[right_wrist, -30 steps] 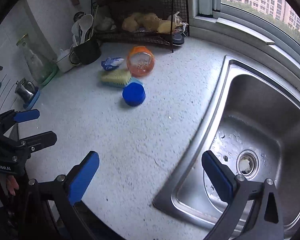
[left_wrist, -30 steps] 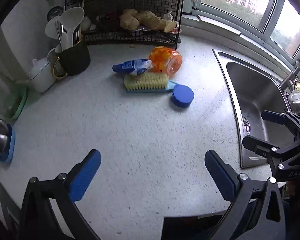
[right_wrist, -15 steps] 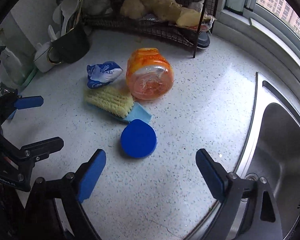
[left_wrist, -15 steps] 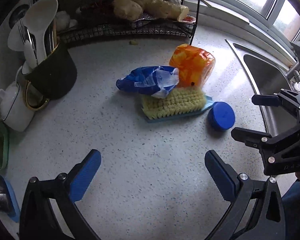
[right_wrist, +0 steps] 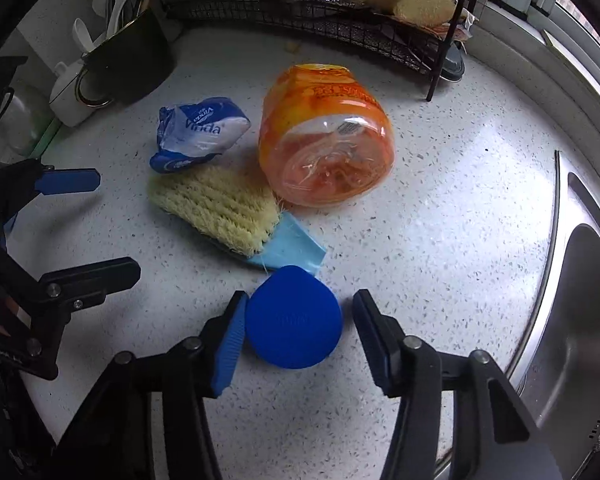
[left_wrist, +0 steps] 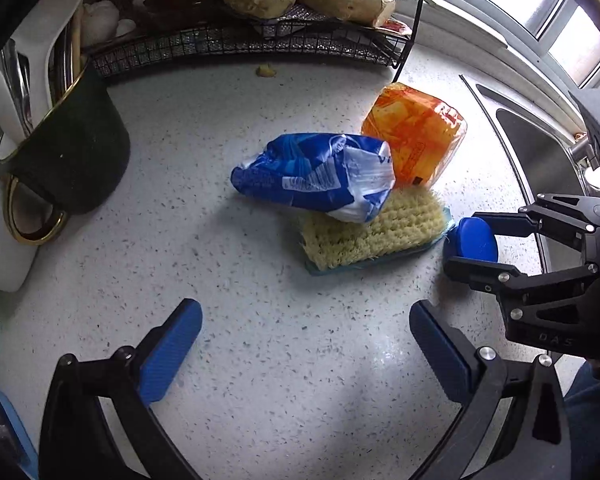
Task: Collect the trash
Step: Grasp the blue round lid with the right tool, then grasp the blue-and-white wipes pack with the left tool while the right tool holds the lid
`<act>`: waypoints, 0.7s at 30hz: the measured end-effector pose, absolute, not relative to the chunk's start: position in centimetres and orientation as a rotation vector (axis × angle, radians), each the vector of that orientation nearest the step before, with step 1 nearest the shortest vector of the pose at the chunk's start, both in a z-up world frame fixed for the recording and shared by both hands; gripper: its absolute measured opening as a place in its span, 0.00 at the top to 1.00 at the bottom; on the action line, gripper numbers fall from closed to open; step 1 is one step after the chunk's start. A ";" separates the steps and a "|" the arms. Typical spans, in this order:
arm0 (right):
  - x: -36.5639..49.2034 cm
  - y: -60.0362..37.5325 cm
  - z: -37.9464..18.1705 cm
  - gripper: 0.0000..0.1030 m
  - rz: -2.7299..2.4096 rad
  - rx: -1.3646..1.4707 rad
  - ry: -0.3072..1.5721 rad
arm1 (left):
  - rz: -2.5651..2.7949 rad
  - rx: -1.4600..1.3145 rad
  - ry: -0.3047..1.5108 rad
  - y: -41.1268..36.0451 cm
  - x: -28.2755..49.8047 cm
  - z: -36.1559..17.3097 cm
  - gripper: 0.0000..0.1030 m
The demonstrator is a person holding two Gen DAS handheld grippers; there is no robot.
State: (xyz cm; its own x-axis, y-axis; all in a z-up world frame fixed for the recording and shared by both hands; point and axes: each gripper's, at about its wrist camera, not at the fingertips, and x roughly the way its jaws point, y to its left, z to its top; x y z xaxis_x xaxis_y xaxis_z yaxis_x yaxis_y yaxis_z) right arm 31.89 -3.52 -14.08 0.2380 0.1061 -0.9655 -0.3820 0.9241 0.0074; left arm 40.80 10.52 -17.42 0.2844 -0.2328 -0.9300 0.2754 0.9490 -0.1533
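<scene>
The right gripper (right_wrist: 298, 320) is closing around the blue lid (right_wrist: 294, 317), seemingly not yet pinched; left gripper (left_wrist: 306, 340) gapes farther off.

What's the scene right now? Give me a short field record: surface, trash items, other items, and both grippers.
surface: speckled countertop, sink at its right
trash: blue lid flat on counter; orange jar on its side; blue tissue pack, crumpled
other: scrub brush, bristles up, between pack and lid; wire rack behind; dark utensil cup
right gripper: jaws closing around the blue lid, left pad at its edge, gap at right
left gripper: open, nothing between jaws, pointing toward the tissue pack
</scene>
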 end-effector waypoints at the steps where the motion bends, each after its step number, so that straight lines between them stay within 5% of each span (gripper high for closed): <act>1: 31.8 -3.5 -14.0 0.57 0.333 -0.257 1.288 | -0.346 0.044 1.233 10.5 40.9 -17.3 0.00; 21: 32.6 -7.2 -10.8 0.58 0.256 -0.142 1.240 | -0.501 0.151 1.143 8.5 46.1 -14.6 0.05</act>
